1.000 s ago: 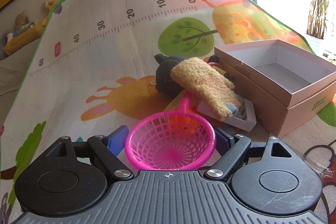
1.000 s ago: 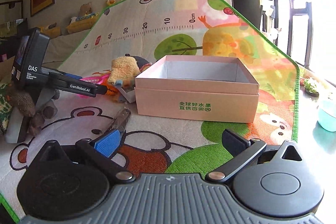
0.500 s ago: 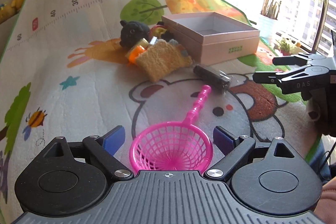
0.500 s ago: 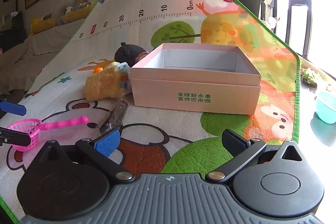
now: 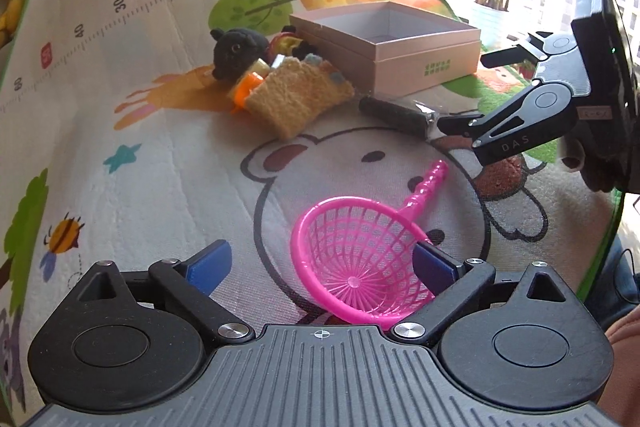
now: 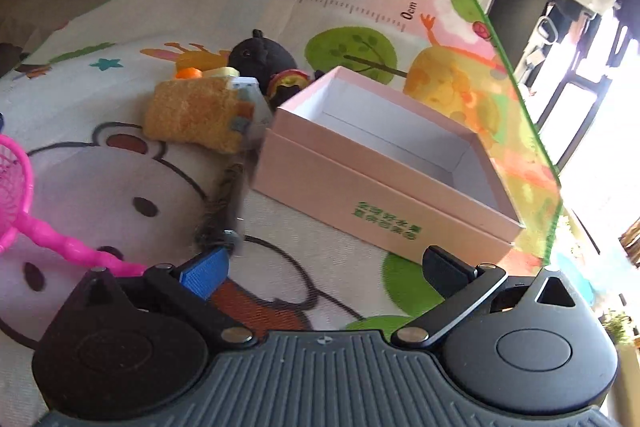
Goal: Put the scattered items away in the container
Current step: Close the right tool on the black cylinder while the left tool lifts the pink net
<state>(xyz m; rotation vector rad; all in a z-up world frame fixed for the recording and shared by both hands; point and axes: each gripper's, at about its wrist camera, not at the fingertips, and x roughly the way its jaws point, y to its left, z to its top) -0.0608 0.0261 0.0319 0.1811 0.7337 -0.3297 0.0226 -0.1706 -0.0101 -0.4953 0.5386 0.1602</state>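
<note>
**Net let go, dark tool next in line**

Cartoon-printed mat (image 5: 120,131) covers the floor, with the pink box (image 5: 404,43) empty at its far side. The left gripper (image 5: 320,267) has just been opening; its jaws now stand wide, and the pink net (image 5: 360,267) lies between them, leaning on the right pad, unclamped. Light, springy plastic, it is probably best pinched at the stiff rim or handle. The right gripper (image 6: 324,267) is wide open and empty, near a dark tool (image 6: 224,203) beside the box. That looks rigid and slim, so grip mid-shaft. The yellow plush (image 6: 192,115) should squash easily.
</note>
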